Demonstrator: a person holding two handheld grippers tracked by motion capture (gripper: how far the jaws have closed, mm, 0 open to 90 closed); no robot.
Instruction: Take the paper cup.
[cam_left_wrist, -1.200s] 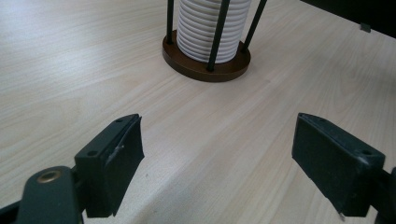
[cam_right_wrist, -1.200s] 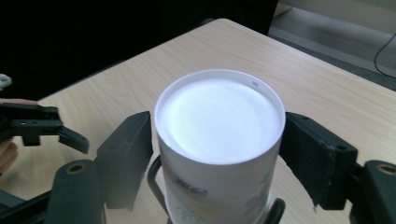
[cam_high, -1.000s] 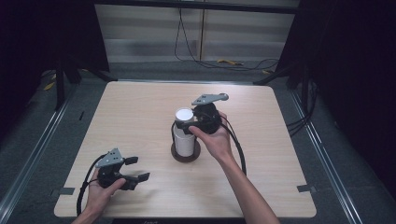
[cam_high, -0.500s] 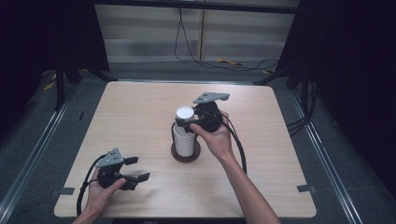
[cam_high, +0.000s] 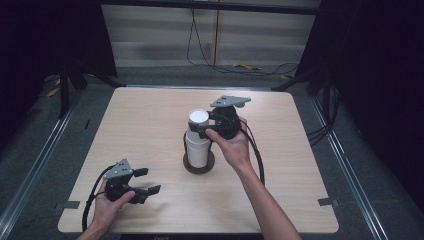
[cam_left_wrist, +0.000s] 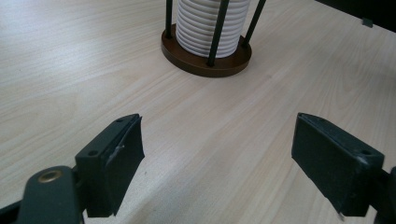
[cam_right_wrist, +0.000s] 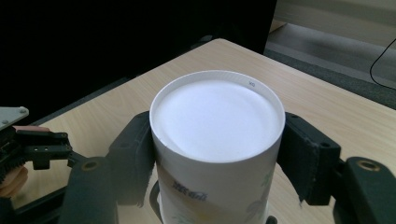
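One stack of white paper cups stands in one round brown holder near the middle of the tabletop, a little toward its right edge. How many cups are nested cannot be counted exactly — the left gripper view shows a run of stacked rims between thin dark rods, at least three of them in sight. The stack's long axis is upright; the cups sit upside down, so the top cup's flat white bottom faces the ceiling.

Two hand-held grippers are at the table. The right gripper sits at the top of the stack, level with the top cup; its jaws have just been closing, and both black pads now press on the top cup's wall, one on each side. The left gripper rests low near the tabletop's front-left corner, well apart from the holder, its jaws spread wide with only bare wood between them.
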